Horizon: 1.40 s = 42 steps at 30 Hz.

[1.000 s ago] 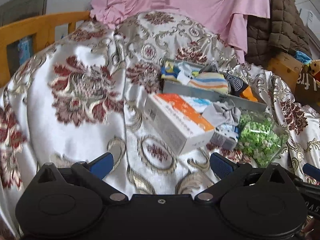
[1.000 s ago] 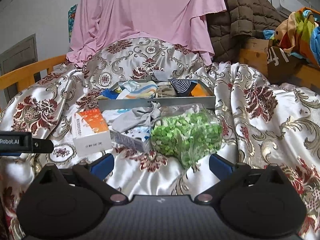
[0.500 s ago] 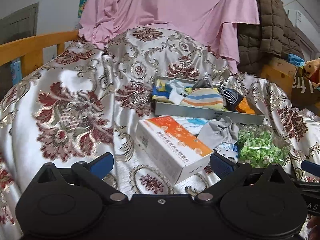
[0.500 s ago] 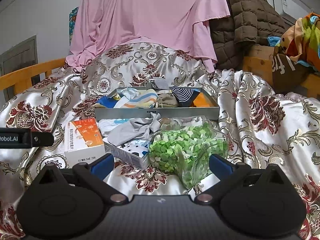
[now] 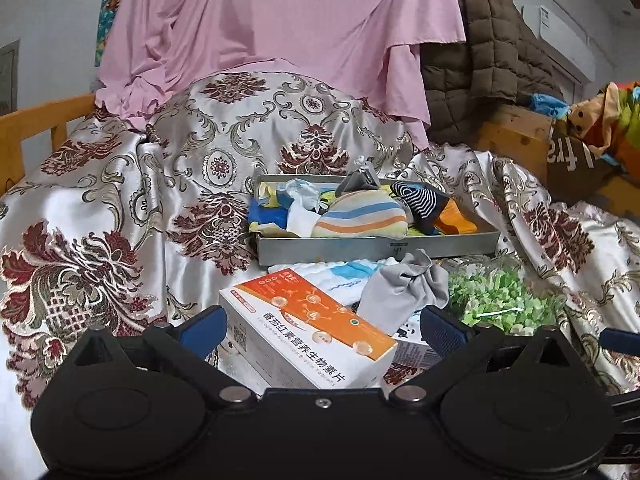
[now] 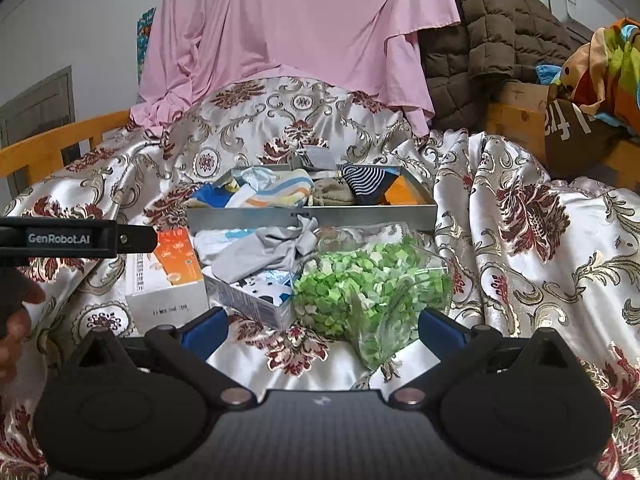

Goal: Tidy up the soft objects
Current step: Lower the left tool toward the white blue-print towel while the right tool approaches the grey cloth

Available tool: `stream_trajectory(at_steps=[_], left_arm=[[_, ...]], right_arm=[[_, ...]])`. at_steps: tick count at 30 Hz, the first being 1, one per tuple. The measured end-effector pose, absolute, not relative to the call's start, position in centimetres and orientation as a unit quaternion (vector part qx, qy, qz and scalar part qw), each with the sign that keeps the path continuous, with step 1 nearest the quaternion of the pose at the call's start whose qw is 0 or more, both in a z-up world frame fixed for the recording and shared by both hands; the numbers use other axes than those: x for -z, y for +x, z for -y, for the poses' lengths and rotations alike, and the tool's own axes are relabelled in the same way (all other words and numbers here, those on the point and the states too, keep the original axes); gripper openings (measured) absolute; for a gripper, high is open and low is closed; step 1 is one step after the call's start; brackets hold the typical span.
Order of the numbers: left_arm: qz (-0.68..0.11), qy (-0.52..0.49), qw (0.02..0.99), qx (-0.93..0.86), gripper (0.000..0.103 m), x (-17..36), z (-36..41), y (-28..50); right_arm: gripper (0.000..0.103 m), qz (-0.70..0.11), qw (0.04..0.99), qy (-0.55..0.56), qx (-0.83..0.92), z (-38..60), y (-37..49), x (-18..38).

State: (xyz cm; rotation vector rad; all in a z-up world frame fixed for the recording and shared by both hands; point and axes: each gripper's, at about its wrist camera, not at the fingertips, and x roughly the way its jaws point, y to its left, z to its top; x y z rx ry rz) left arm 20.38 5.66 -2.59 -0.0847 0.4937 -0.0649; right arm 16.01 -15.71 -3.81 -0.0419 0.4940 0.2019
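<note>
1. Soft objects lie ahead of both grippers on a floral satin cloth (image 5: 120, 208) that covers the whole surface.
2. Pink fabric (image 5: 280, 32) hangs far beyond the fingers, with a brown quilted coat (image 6: 492, 40) to its right.
3. Straight ahead, past the loose items, a grey metal tray (image 5: 376, 246) holds a striped pastel cloth (image 5: 360, 216), a navy striped sock (image 5: 418, 196) and other folded pieces.
4. A clear bag of green bits (image 6: 368, 284) sits just ahead of the right gripper (image 6: 322, 326), slightly toward its right finger.
5. An orange-and-white box (image 5: 308, 332) lies between the fingers of the left gripper (image 5: 322, 326), apparently untouched by them.
6. A grey sock (image 5: 404, 292) rests just beyond that box, draped over a small panda-print box (image 6: 256, 296) and white cloth (image 5: 324, 276).
7. Both grippers stand spread wide and hold nothing.
8. A hand (image 6: 16, 320) grips the left tool at the right view's left edge.
</note>
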Motion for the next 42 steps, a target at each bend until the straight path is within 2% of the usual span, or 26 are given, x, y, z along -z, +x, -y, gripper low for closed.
stream_trajectory(at_steps=[12, 26, 42], left_arm=[[-0.241, -0.059, 0.968, 0.030, 0.102, 2.6, -7.3, 21.8], [-0.247, -0.089, 0.963, 0.069, 0.102, 3.5, -9.2, 29.4], [-0.305, -0.154, 0.933, 0.112, 0.102, 5.3, -10.4, 35.5]], right_arm=[[0.103, -0.211, 0.967, -0.087, -0.116, 14.0, 20.4, 2.1], [0.103, -0.246, 0.948, -0.144, -0.139, 12.0, 25.2, 2.7], [0.103, -0.244, 0.927, -0.220, -0.180, 8.0, 30.2, 2.4]])
